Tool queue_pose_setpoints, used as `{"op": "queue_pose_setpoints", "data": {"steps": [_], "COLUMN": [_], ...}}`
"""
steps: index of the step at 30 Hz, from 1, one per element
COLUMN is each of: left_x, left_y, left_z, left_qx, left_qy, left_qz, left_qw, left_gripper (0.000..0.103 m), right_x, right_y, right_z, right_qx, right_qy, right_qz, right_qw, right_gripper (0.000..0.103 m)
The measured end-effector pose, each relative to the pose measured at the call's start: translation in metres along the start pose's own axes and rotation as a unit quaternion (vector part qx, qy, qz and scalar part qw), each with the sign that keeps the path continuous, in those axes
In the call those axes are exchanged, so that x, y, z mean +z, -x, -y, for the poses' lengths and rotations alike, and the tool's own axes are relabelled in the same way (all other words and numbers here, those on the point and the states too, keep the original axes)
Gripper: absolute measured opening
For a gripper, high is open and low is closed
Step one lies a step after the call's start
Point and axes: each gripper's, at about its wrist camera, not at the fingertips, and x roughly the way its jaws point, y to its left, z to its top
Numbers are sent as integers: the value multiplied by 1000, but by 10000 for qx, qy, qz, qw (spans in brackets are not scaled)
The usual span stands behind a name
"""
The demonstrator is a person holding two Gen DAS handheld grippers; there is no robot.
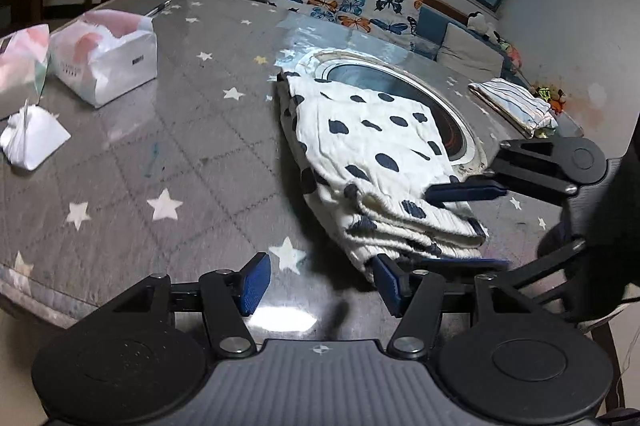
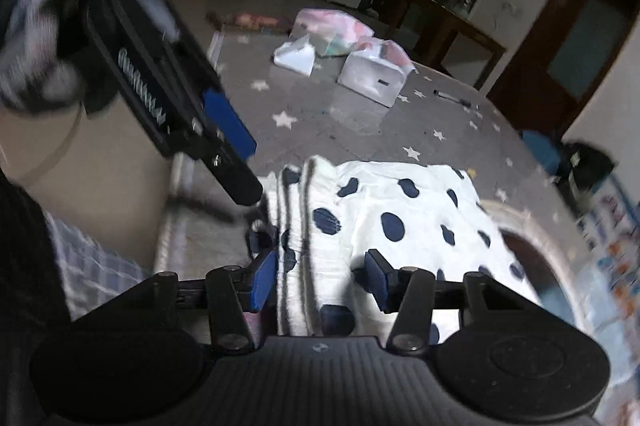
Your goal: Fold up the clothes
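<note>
A white garment with dark blue spots [image 1: 368,154] lies folded in several layers on the grey star-patterned table [image 1: 168,154]. My left gripper [image 1: 320,284] is open just in front of the garment's near corner, with nothing between its blue pads. My right gripper [image 1: 464,226] comes in from the right, open, its two blue fingers above and below the folded near edge. In the right wrist view the right gripper [image 2: 320,282] is open astride the layered edge of the garment [image 2: 400,218], and the left gripper [image 2: 228,130] hangs at upper left.
Two tissue packs [image 1: 108,54] and a crumpled tissue [image 1: 30,138] sit at the table's left. A folded striped cloth [image 1: 516,102] lies at the far right. A round inset ring [image 1: 400,82] shows under the garment. A butterfly-print sofa [image 1: 344,2] stands behind.
</note>
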Motion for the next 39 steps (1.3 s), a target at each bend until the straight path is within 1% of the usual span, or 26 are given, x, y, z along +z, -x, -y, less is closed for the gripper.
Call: {"op": "queue_pose_setpoints", "data": {"steps": [3, 5, 6, 8, 9, 12, 16, 19, 22, 25, 29, 32, 33, 34, 39], "left_x": [-2, -4, -5, -7, -8, -11, -15, -17, -18, -20, -24, -27, -27, -26, -24], "left_y": [0, 0, 0, -1, -2, -3, -4, -11, -15, -19, -27, -29, -28, -28, -31], "left_z": [-1, -1, -2, -3, -3, -2, -2, -4, -10, -16, -34, -45, -47, -47, -52], "left_qx": [-43, -71, -98, -188, -242, -376, -600, -832, -1235, -1616, -2008, -2266, -2320, -2340, -2391], "left_qy": [96, 161, 205, 325, 389, 503, 642, 959, 1335, 1697, 2311, 2619, 2671, 2706, 2917], "left_qz": [-8, -13, -15, -18, -24, 25, 184, 217, 321, 414, 458, 523, 539, 541, 558], "left_qw": [9999, 9998, 9997, 9993, 9989, 9980, 9960, 9917, 9828, 9713, 9509, 9367, 9338, 9322, 9245], "left_gripper": [62, 63, 63, 63, 63, 64, 68, 68, 68, 68, 68, 68, 69, 71, 71], "right_x": [1, -1, -2, -2, -1, 2, 5, 5, 4, 2, -1, -4, -5, -5, -3], "right_y": [-7, -8, -9, -11, -10, -3, 5, 9, 12, 14, 17, 15, 14, 13, 11], "right_z": [-17, -25, -27, -29, -27, -21, -2, 8, 14, 20, 28, 24, 23, 21, 16], "right_qx": [-226, -301, -368, -526, -515, -488, -350, -304, -259, -202, -125, -64, -56, -48, -71], "right_qy": [581, 805, 864, 887, 807, 522, -71, -346, -527, -690, -908, -865, -848, -830, -802], "right_qz": [-42, -48, -38, -49, -15, 123, 262, 349, 413, 467, 539, 523, 517, 511, 479], "right_qw": [9980, 9963, 9956, 9947, 9954, 9974, 9990, 9983, 9974, 9963, 9943, 9949, 9950, 9952, 9956], "right_gripper": [49, 48, 46, 37, 33, 28, 23, 22, 21, 20, 20, 20, 20, 20, 20]}}
